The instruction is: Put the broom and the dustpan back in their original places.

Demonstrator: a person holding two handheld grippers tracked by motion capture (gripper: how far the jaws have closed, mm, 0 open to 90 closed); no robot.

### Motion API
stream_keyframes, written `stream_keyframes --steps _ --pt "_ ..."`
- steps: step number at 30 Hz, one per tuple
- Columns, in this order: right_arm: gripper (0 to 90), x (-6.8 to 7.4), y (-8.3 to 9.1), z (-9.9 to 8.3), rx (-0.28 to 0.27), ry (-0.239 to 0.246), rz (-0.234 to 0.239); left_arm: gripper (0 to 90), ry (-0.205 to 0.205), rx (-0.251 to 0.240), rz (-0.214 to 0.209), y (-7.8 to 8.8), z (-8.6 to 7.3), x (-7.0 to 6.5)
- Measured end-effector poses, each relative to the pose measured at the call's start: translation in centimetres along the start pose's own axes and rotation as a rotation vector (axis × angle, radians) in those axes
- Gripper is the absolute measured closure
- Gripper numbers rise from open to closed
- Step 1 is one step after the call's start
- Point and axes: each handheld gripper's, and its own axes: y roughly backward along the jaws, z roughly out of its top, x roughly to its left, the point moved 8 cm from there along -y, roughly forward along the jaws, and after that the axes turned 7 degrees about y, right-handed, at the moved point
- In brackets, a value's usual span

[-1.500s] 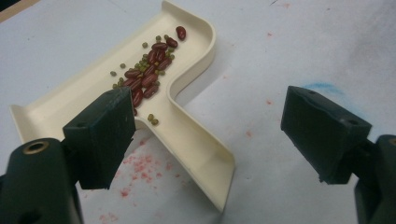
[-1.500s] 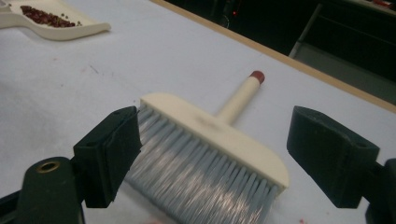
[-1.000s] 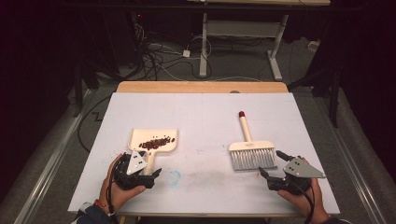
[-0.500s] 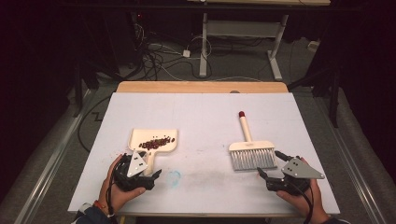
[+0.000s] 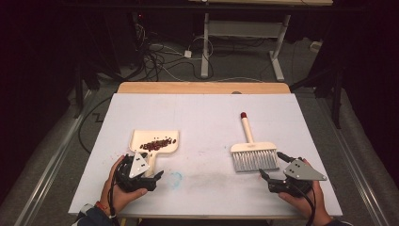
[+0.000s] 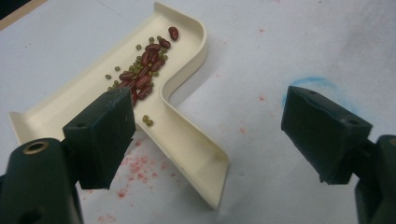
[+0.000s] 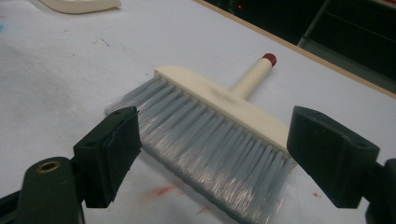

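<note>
Appeared close to finished: lay gathered as a heap of red and green beans point(image 5: 158, 143) inside the cream dustpan point(image 5: 155, 139), left of centre in the high view, with no loose beans made out on the white table point(image 5: 202, 113), merely faint red and blue smudges. Judged as remaining: picking the dustpan up for emptying, and perhaps putting away the brush point(image 5: 252, 153), resting flat right of centre in the high view with its red-tipped handle pointing toward the top of the frame. Hovered low at the lower left of the high view, the left gripper point(image 6: 212, 123), jaws spread wide and gripping nothing. In the left gripper view, ran diagonally from the upper middle of the frame down between the two jaws, the dustpan's handle, its end nearer the left-hand jaw and apparently touching neither. Waited at the lower right of the high view, the right gripper point(image 7: 212, 149), likewise wide open and empty. In the right gripper view, stretched across the gap between the jaws, the brush's grey bristles, just beyond the jaw tips; contact impossible to tell.
</note>
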Motion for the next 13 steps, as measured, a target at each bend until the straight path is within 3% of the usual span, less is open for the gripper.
stream_keyframes --steps 2,3,10,13 --pt "17.7 -0.02 0.05 -0.04 0.002 0.000 -0.002 17.7 0.013 0.004 -0.006 -0.08 -0.01 -0.11" --pt "17.7 -0.04 0.07 -0.06 0.001 -0.002 -0.002 17.7 -0.002 0.001 -0.001 -0.12 0.07 -0.05" --pt "17.5 -0.20 0.24 0.19 -0.015 0.006 -0.009 17.7 -0.005 -0.002 -0.007 -0.15 0.14 -0.13" --pt "17.5 -0.28 0.27 0.28 -0.022 0.002 -0.008 17.7 0.013 0.000 -0.011 -0.20 0.11 -0.18"
